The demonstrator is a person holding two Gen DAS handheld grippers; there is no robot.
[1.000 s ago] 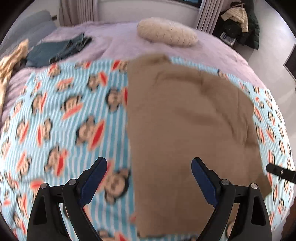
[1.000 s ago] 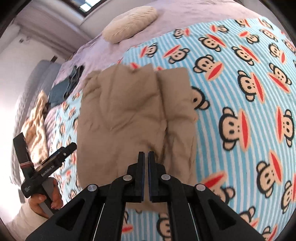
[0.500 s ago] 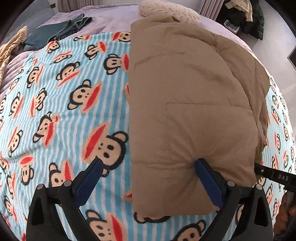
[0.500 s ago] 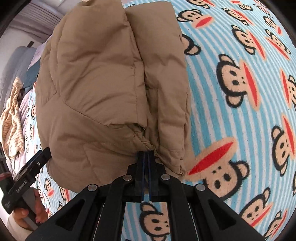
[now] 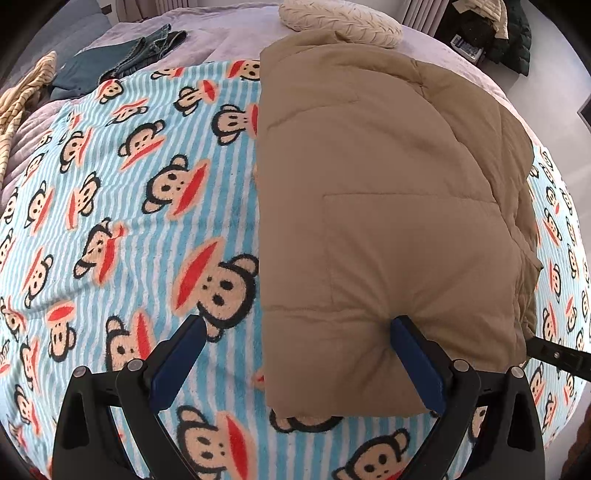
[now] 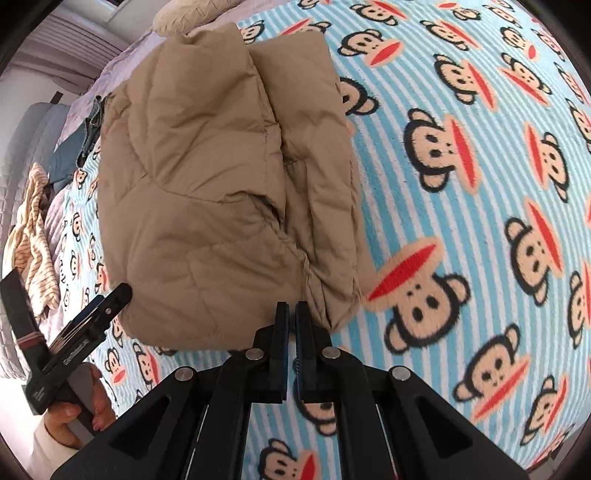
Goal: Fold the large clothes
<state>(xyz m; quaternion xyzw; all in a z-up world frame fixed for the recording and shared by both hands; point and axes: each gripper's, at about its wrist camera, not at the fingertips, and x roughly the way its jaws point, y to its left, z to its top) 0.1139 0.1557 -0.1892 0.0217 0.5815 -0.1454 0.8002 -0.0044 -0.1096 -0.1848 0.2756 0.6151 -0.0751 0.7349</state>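
Two grippers hang over a bed spread with a blue striped blanket (image 5: 140, 229) printed with monkey faces, and on it lies the tan padded jacket (image 5: 388, 206), folded into a thick oblong bundle. In the left wrist view the jacket fills the field from twelve o'clock down to five o'clock, its straight left edge running almost through the middle. The left gripper (image 5: 295, 326) stands spread wide, having just been opening; its right finger (image 5: 413, 358) presses into the near end of the bundle and dents the cloth, while the other finger rests over bare blanket at seven o'clock, so nothing is clamped. A cream cushion (image 5: 340, 20) sits at twelve o'clock just past the jacket's far end, dark green clothes (image 5: 122, 59) lie at eleven o'clock, and a striped cream garment (image 5: 22, 92) at ten o'clock. In the right wrist view the right gripper (image 6: 291, 314) is clenched, its two pads nearly meeting with only a thin slit between them, at the jacket's near right corner (image 6: 332, 299); whether any cloth is pinched there is hard to tell, though it looks empty. At eight o'clock in that view, a hand (image 6: 79, 402) holds the left gripper's handle.
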